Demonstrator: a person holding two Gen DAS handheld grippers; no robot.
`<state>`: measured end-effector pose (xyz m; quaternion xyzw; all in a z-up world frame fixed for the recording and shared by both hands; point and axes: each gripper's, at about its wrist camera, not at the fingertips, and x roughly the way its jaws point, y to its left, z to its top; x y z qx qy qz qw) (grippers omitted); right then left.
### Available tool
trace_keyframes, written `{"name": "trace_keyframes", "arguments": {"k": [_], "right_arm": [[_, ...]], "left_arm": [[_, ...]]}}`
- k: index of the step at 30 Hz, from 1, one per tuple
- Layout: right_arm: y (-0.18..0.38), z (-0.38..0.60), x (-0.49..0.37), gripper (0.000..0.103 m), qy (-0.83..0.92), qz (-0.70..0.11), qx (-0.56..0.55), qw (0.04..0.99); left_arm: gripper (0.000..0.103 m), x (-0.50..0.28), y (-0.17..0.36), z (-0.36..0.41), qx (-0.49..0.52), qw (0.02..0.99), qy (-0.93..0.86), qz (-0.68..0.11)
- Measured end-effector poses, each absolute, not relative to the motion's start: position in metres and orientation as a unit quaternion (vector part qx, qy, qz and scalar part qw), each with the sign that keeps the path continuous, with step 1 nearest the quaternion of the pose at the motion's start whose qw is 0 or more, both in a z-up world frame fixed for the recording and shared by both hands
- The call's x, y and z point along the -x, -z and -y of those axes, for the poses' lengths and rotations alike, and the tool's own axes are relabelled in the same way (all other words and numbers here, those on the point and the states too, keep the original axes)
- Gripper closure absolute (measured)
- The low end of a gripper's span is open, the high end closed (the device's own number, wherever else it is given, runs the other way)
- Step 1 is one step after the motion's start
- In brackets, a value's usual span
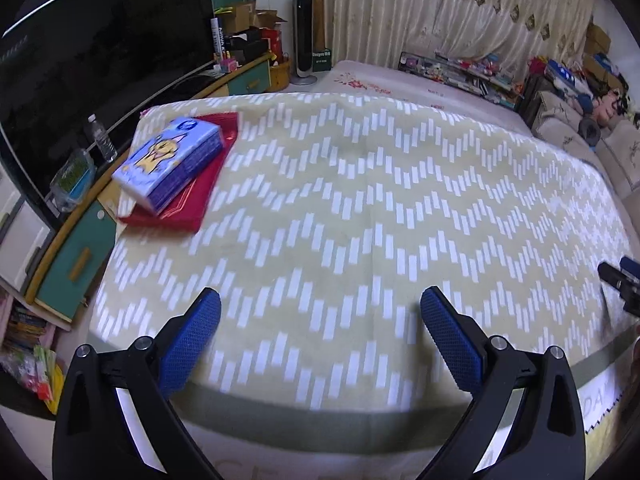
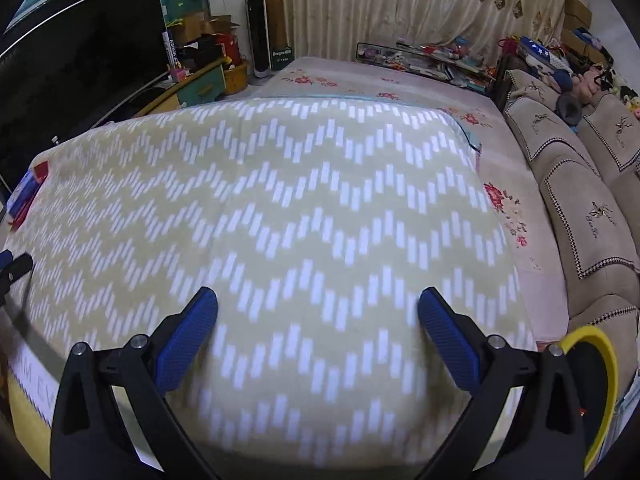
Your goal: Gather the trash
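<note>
No loose trash shows on the yellow blanket with white zigzag marks (image 1: 360,208), which also fills the right wrist view (image 2: 304,216). My left gripper (image 1: 320,300) is open and empty above the blanket's near edge. My right gripper (image 2: 318,300) is open and empty above the same blanket. A black bin with a yellow rim (image 2: 600,380) stands at the lower right of the right wrist view. The right gripper's tip shows at the left wrist view's right edge (image 1: 620,280), and the left gripper's tip at the right wrist view's left edge (image 2: 16,268).
A blue picture book (image 1: 168,160) lies on a red folder (image 1: 188,196) at the blanket's far left corner. A low green cabinet (image 1: 76,256) with a water bottle (image 1: 102,138) runs along the left. A beige sofa (image 2: 580,184) flanks the right. Clutter and a tower fan (image 1: 304,32) line the back.
</note>
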<state>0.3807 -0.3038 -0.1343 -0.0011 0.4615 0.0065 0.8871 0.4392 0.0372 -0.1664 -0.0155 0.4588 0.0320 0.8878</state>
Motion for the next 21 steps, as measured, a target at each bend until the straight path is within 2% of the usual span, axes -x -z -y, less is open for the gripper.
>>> {"name": "trace_keyframes", "arguments": {"k": [9, 21], "right_arm": [[0.132, 0.293, -0.415, 0.005, 0.003, -0.463, -0.003, 0.886], [0.134, 0.294, -0.409, 0.005, 0.003, -0.464, -0.006, 0.886]], "left_arm": [[0.003, -0.478, 0.169, -0.036, 0.006, 0.885, -0.034, -0.463], [0.003, -0.480, 0.169, -0.036, 0.006, 0.885, -0.034, -0.463]]}}
